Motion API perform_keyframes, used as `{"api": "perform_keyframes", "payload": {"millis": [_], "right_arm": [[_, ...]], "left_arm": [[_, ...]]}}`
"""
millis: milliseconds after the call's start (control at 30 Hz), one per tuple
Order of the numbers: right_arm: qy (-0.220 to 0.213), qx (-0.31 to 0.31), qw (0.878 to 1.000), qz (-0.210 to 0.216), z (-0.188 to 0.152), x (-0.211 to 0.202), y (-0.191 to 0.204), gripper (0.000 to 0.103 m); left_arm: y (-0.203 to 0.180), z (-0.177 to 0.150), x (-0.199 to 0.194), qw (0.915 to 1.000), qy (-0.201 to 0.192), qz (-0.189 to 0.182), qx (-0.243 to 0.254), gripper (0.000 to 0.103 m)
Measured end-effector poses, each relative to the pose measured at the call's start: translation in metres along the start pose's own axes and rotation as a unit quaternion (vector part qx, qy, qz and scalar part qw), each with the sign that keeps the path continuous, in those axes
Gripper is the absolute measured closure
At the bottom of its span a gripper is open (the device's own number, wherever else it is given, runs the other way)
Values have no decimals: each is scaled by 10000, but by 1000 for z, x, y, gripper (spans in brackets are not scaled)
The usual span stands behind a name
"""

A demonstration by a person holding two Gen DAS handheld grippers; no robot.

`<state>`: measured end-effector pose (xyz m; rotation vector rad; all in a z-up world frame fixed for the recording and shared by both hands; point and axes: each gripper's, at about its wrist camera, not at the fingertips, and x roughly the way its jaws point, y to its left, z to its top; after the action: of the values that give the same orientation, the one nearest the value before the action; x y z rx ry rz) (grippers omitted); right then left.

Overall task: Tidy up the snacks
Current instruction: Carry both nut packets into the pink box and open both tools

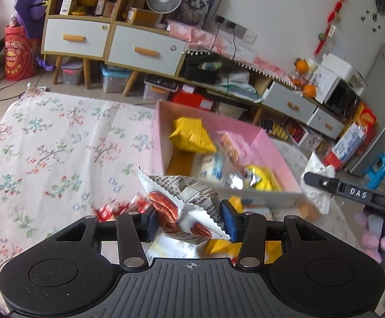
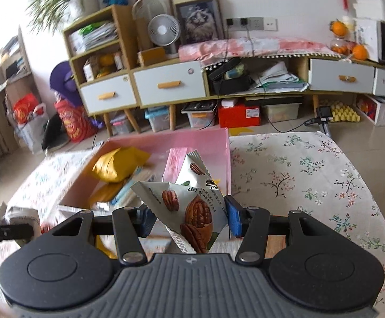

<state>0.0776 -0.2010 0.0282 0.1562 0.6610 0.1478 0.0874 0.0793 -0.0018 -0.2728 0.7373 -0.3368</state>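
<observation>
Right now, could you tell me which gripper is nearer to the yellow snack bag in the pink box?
Too close to call: left gripper and right gripper each hover short of the pink box holding the yellow snack bag.

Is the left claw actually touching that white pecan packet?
Touching. In the left wrist view, the left claw is shut on the pecan packet: both blue pads press into its crumpled sides and hold it above the floral cloth.

Open box [image 2: 220, 143] resting on cloth-covered worktop [image 2: 298, 175], snack packets [image 2: 118, 164] inside. Pecan packet [image 2: 192, 212] clamped in right hand-held gripper [image 2: 189, 218] before box; another [image 1: 181, 209] in left hand-held gripper [image 1: 189, 220]. Cabinets [image 2: 166, 84] behind.
</observation>
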Motion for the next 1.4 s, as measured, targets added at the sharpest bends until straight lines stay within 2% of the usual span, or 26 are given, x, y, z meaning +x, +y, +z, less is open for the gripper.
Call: {"api": "perform_keyframes", "payload": {"millis": [100, 200, 400, 567, 767, 1000, 1200, 1267, 1400], "right_arm": [[-15, 240, 9997, 23, 5, 7, -2, 54], [23, 397, 9992, 30, 6, 14, -1, 54], [55, 594, 9981, -155, 20, 33, -5, 54], [43, 1014, 9948, -92, 37, 49, -16, 55], [99, 888, 9959, -169, 45, 74, -14, 60], [187, 738, 9966, -324, 43, 88, -10, 61], [113, 612, 9975, -337, 52, 93, -4, 61], [91, 631, 9973, -366, 55, 94, -3, 56], [19, 602, 9976, -334, 56, 88, -3, 47]], "left_arm": [[-8, 8, 7, 9999, -74, -5, -82, 58], [-20, 17, 20, 9997, -117, 206, 65, 58], [-32, 43, 58, 9989, 84, 385, 238, 58], [-40, 51, 94, 9989, 374, 212, 198, 58], [-50, 60, 122, 9989, 387, -25, 256, 58], [-50, 80, 146, 9998, 73, -144, 78, 61], [-59, 87, 154, 9994, -160, -70, 282, 61], [-60, 90, 152, 9991, -261, 39, 334, 60], [-58, 91, 145, 9987, -305, 80, 388, 46]]}}
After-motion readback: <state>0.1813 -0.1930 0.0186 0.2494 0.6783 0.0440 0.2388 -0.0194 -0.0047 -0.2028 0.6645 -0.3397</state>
